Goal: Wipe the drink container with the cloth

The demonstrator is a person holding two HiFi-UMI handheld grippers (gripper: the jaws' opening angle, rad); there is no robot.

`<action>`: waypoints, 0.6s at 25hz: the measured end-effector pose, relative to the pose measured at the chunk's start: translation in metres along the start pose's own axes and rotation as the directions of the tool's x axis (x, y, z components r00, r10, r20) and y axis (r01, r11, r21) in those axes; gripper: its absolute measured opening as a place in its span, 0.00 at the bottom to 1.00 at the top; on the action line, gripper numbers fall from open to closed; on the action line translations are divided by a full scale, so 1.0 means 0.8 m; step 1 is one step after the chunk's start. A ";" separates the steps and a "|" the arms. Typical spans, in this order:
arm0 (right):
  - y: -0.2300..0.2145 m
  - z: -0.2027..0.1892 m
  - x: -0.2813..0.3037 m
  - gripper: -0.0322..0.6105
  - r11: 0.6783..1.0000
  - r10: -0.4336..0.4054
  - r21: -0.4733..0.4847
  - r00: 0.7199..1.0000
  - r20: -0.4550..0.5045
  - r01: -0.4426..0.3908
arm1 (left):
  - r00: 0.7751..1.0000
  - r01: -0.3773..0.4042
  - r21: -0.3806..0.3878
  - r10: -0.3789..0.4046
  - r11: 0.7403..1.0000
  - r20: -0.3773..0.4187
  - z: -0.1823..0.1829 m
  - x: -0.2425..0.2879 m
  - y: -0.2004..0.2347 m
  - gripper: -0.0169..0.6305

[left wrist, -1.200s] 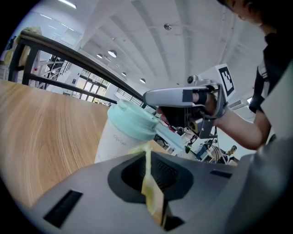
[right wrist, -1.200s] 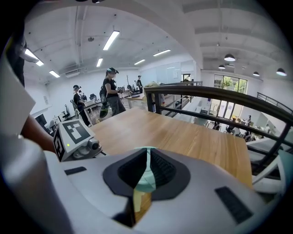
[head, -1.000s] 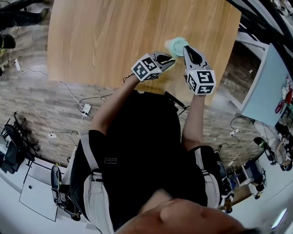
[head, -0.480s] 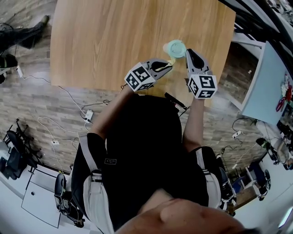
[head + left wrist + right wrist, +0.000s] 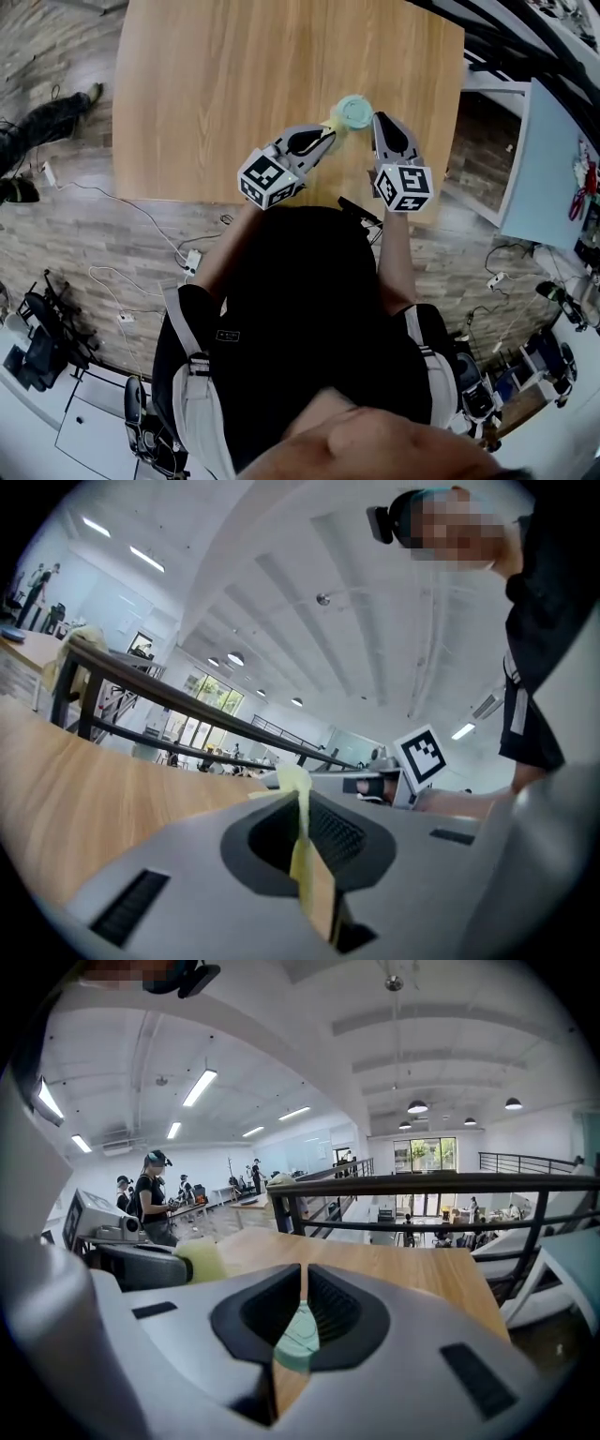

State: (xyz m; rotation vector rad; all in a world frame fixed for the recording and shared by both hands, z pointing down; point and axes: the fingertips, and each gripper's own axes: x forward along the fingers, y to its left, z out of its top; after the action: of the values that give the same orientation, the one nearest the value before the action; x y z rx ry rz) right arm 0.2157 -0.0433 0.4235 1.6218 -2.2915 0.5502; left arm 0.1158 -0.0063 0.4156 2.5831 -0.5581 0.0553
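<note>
Left gripper: jaws clamped on soft yellow cloth.
Right gripper: jaws pinching mint-green drink cup by its rim; probably light and tippy.

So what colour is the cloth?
Pale yellow cloth, clearest in the left gripper view.
</note>
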 end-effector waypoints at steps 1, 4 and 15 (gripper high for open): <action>0.002 0.001 -0.001 0.11 1.000 0.002 -0.001 1.000 0.006 -0.002 | 1.000 -0.015 0.003 0.015 1.000 0.023 0.007 -0.004 0.003 0.08; 0.009 0.002 -0.004 0.11 1.000 0.008 -0.011 1.000 0.023 -0.008 | 0.995 -0.076 0.023 0.075 0.997 0.061 0.021 -0.015 0.016 0.08; 0.026 0.002 -0.020 0.11 0.998 -0.058 0.015 0.993 0.104 0.057 | 0.956 -0.261 0.078 0.247 0.962 0.156 0.051 -0.056 0.042 0.08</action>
State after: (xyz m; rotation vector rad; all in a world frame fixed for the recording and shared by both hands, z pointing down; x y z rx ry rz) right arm 0.2016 -0.0246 0.4118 1.7556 -2.3102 0.4773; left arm 0.0589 -0.0353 0.3888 2.6079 -0.9635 -0.0198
